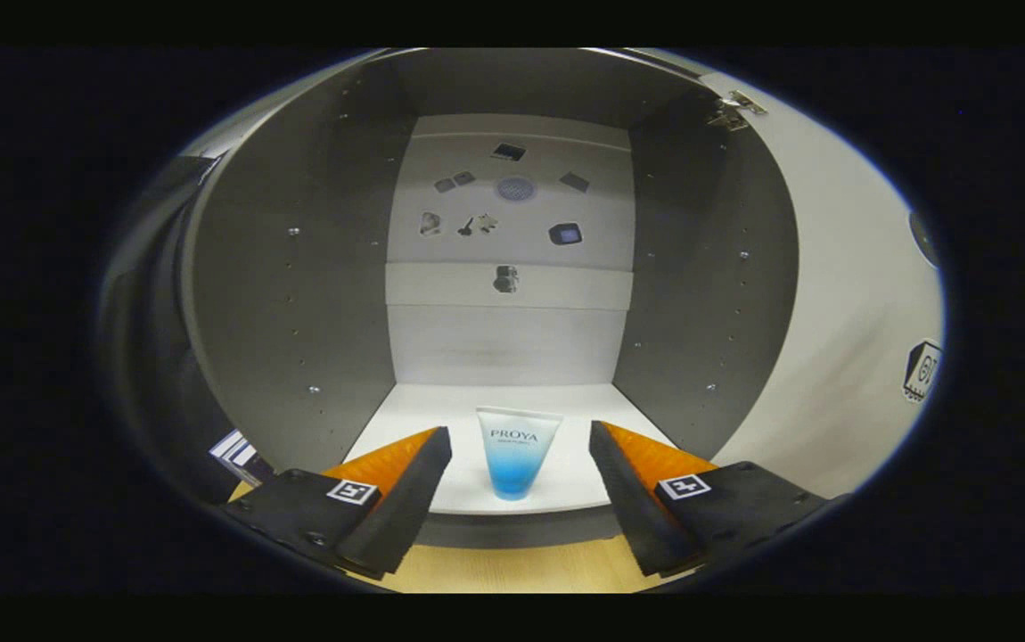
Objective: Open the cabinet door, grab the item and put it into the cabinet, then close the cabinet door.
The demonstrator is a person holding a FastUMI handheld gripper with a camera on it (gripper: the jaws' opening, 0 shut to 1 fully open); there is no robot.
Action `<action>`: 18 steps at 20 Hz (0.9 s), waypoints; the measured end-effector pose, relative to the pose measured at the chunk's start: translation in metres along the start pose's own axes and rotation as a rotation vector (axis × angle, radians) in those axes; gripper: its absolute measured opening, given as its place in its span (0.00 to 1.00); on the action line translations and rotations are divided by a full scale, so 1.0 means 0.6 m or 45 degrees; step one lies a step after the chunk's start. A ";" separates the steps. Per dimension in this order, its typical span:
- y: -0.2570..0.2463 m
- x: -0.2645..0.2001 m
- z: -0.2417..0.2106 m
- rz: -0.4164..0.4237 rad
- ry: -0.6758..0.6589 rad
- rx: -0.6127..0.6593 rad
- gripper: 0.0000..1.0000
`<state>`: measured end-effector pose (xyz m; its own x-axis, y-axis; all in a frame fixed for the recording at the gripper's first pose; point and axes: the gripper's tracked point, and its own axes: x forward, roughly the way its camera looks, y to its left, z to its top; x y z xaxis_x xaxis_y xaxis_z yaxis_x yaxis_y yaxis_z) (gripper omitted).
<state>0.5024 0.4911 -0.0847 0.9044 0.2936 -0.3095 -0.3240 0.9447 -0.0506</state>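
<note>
A white and blue tube (pixel 516 452) stands upright on its cap, on the cabinet's white floor (pixel 566 410) near the front lip. My gripper (pixel 520 486) is open, its two orange and black fingers (pixel 405 481) standing wide apart on either side of the tube, not touching it. The tube sits just ahead of the fingertips, in line with the gap between them. The cabinet (pixel 299 294) stands open, with grey side walls and a pale back panel. Its white door (pixel 842 294) is swung out to the right.
Several small stickers and a round vent (pixel 516 188) mark the cabinet's back panel. A hinge (pixel 735 109) shows at the door's top. A light wooden tabletop (pixel 512 566) lies below the cabinet's front edge. A striped object (pixel 236 450) sits left of the left finger.
</note>
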 end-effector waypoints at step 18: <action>-0.081 -0.500 -0.085 -0.097 -0.215 0.059 0.98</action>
<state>0.2327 0.3499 -0.0378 0.9608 0.2379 -0.1424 -0.2435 0.9696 -0.0231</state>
